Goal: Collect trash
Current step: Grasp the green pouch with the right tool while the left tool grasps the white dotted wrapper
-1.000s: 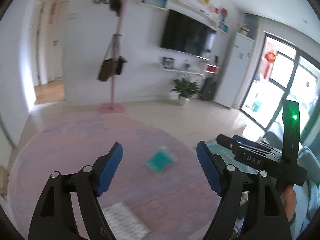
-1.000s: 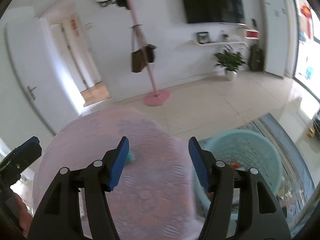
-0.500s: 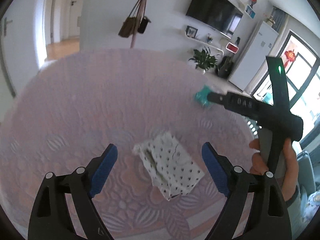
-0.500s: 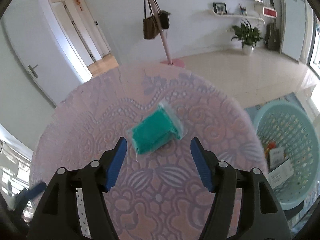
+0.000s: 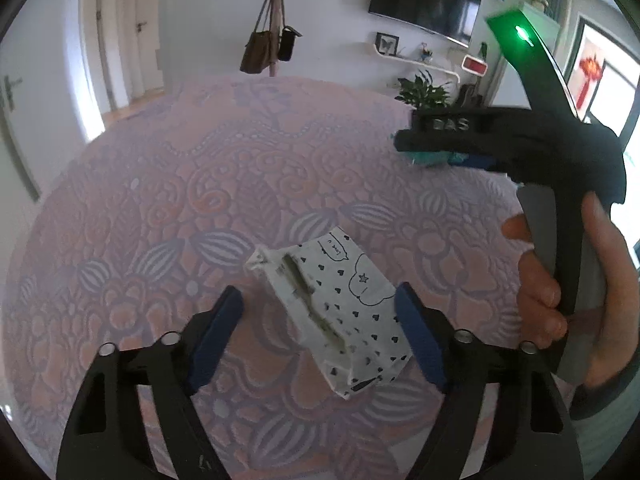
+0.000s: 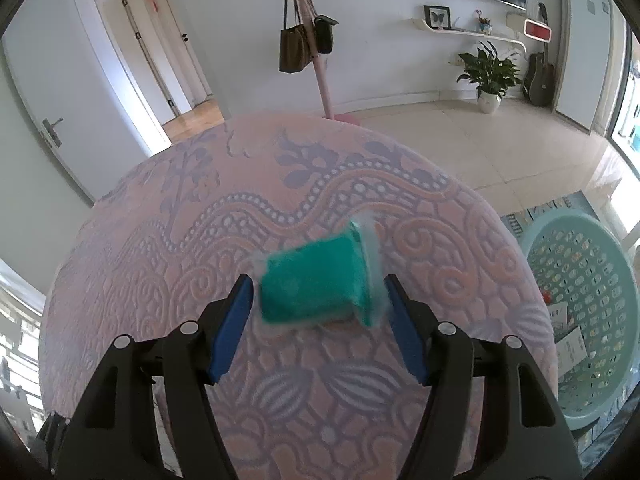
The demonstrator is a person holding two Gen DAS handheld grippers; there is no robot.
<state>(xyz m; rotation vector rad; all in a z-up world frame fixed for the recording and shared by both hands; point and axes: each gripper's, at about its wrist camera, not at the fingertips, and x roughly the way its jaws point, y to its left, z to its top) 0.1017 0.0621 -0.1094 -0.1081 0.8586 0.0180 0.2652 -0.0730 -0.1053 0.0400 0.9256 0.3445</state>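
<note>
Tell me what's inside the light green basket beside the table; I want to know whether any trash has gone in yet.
The basket holds a few white paper or card pieces and something small and red near its left wall. Its lower part is hidden by the right gripper, so the rest cannot be seen.

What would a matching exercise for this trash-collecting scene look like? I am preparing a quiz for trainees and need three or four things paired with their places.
Things:
1. white paper bag with small black hearts
2. teal packet in clear plastic wrap
3. pale green perforated plastic basket
4. brown handbag

Places:
A. hanging on the pink coat stand
B. on the floor beside the table
C. on the pink patterned tablecloth, between the left gripper fingers, which are closing
D. on the tablecloth, between the right gripper fingers

Pairs: 1-C, 2-D, 3-B, 4-A
</note>
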